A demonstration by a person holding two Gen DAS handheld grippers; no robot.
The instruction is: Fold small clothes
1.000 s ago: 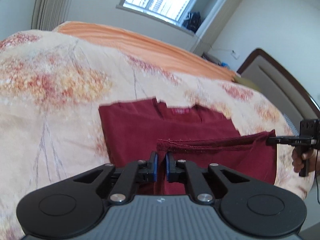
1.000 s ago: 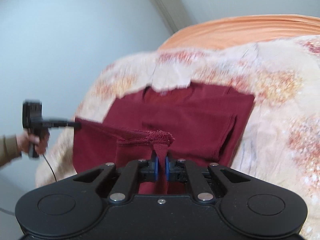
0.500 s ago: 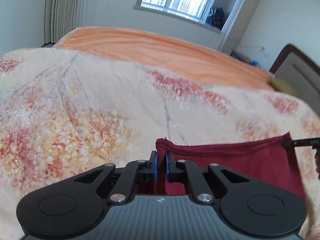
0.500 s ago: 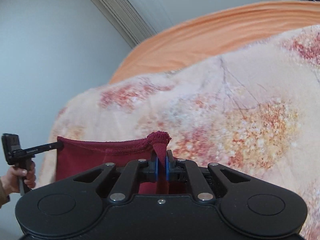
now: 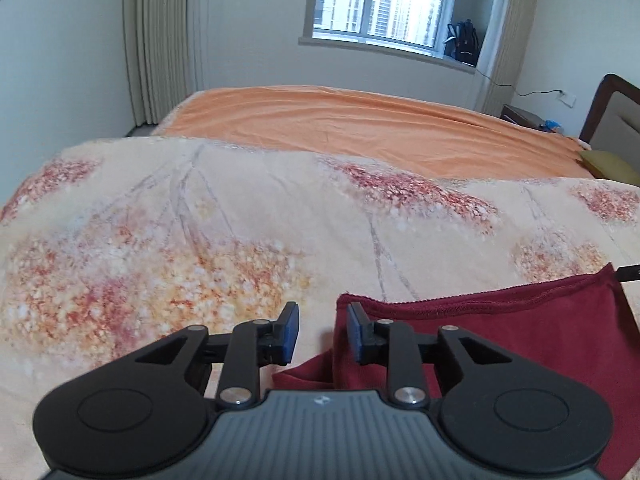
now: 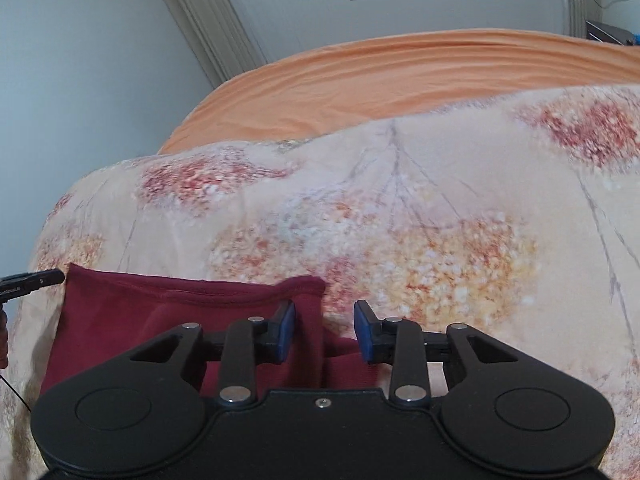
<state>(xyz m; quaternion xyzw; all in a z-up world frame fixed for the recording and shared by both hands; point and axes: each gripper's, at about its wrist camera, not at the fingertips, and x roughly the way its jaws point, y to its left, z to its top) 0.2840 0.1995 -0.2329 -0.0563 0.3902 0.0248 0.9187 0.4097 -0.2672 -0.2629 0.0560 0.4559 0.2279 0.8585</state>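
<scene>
The bed (image 5: pixel 360 140) carries a floral blanket (image 5: pixel 200 220); on it lies the maroon garment (image 5: pixel 520 328), seemingly folded. Left gripper (image 5: pixel 322 332) and right gripper (image 6: pixel 324 332) hover at its corners, jaws released.

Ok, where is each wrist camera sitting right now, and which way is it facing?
Left wrist: behind the open left gripper, facing across the bed toward the window; the right gripper's tip pokes in at right.
Right wrist: behind the open right gripper, facing the same way; the left gripper's tip shows at left.
Shared: maroon garment, floral blanket.
</scene>
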